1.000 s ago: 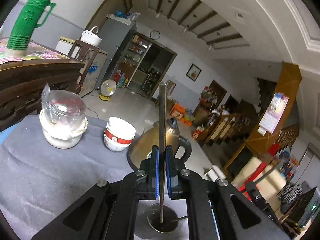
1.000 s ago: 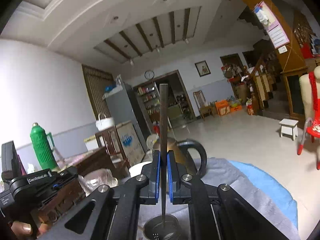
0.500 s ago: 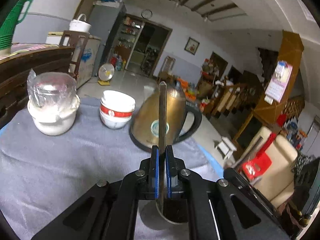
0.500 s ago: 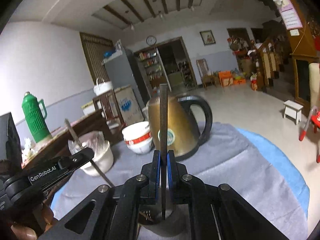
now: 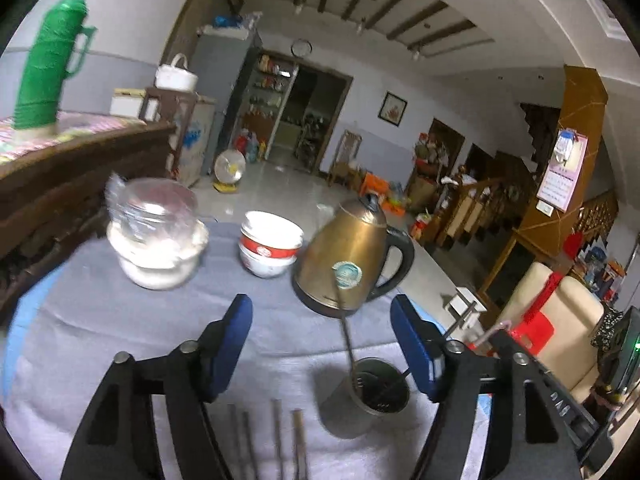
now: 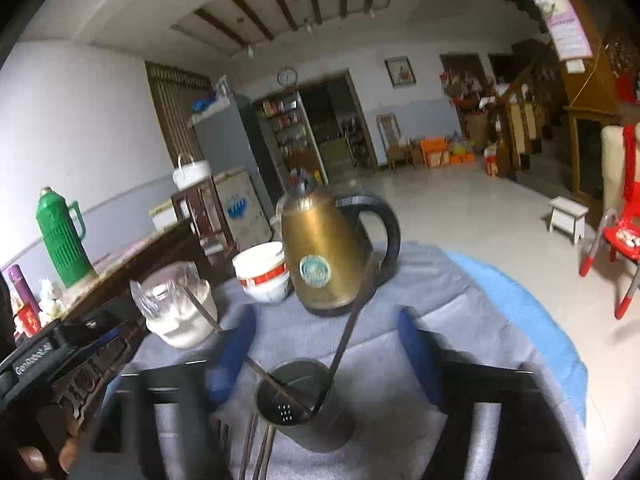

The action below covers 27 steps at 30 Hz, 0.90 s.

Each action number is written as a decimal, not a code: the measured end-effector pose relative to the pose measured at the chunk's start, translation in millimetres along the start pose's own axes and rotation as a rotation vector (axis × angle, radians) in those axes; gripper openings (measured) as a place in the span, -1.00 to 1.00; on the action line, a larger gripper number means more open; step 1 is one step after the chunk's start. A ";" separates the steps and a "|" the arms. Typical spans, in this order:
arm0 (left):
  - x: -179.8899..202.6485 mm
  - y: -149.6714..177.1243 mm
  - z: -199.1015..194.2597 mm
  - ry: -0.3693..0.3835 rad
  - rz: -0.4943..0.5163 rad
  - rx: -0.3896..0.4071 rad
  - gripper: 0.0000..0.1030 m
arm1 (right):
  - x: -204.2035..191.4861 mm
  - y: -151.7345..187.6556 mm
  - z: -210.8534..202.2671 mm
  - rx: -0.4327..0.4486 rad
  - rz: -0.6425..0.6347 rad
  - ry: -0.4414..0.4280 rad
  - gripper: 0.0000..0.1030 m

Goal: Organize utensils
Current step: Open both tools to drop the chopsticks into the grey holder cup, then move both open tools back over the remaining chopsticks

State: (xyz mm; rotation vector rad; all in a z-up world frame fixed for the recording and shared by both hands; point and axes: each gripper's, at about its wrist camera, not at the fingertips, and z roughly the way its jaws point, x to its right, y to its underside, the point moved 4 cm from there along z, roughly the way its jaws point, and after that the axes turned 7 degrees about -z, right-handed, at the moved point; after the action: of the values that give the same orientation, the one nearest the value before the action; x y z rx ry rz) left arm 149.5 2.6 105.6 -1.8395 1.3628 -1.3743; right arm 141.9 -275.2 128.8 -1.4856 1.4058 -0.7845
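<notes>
A metal utensil cup point(image 6: 304, 404) stands on the grey cloth, seen low in both wrist views point(image 5: 372, 396). Two thin metal sticks lean in it, one to the left point(image 6: 204, 312) and one to the right point(image 6: 352, 320). My right gripper point(image 6: 326, 354) hangs just over the cup with its jaws opening, and no pad touches a stick. My left gripper point(image 5: 324, 346) is also opening, with one stick point(image 5: 344, 332) standing free in the cup to the right of its middle. Several more sticks point(image 5: 272, 432) lie flat on the cloth beside the cup.
Behind the cup stand a brass kettle point(image 6: 328, 256), stacked red-and-white bowls point(image 6: 264, 272) and a plastic-covered white bowl point(image 6: 180, 312). A green thermos point(image 5: 48, 60) sits on the dark wooden cabinet at left. The left gripper's body point(image 6: 60, 352) and a hand show at the right view's left edge.
Each gripper was shut on an upright metal stick over the cup. Both jaws have sprung wide, and the two sticks now lean loose in the cup. The left view has drawn back.
</notes>
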 end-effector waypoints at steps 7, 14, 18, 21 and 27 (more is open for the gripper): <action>-66.4 36.8 -33.9 -0.147 -0.001 -0.030 0.69 | -4.8 41.4 -25.0 -0.095 0.012 -0.028 0.54; -140.0 111.3 -31.1 -0.342 -0.041 -0.249 0.69 | -22.9 144.0 5.2 -0.468 -0.030 -0.100 0.53; -157.8 134.5 -31.6 -0.414 -0.033 -0.317 0.69 | -30.3 180.2 14.1 -0.608 -0.054 -0.118 0.53; -163.6 144.6 -31.2 -0.447 -0.021 -0.352 0.69 | -35.3 190.0 17.1 -0.651 -0.042 -0.138 0.53; -157.9 151.2 -34.3 -0.434 -0.029 -0.368 0.69 | -53.9 177.9 30.3 -0.665 -0.016 -0.216 0.50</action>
State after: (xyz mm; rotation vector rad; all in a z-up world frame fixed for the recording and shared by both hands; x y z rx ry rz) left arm 52.3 90.6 -72.7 -2.2326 1.4181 -0.6990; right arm 91.0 -204.2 -38.1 -2.0087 1.5633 -0.1411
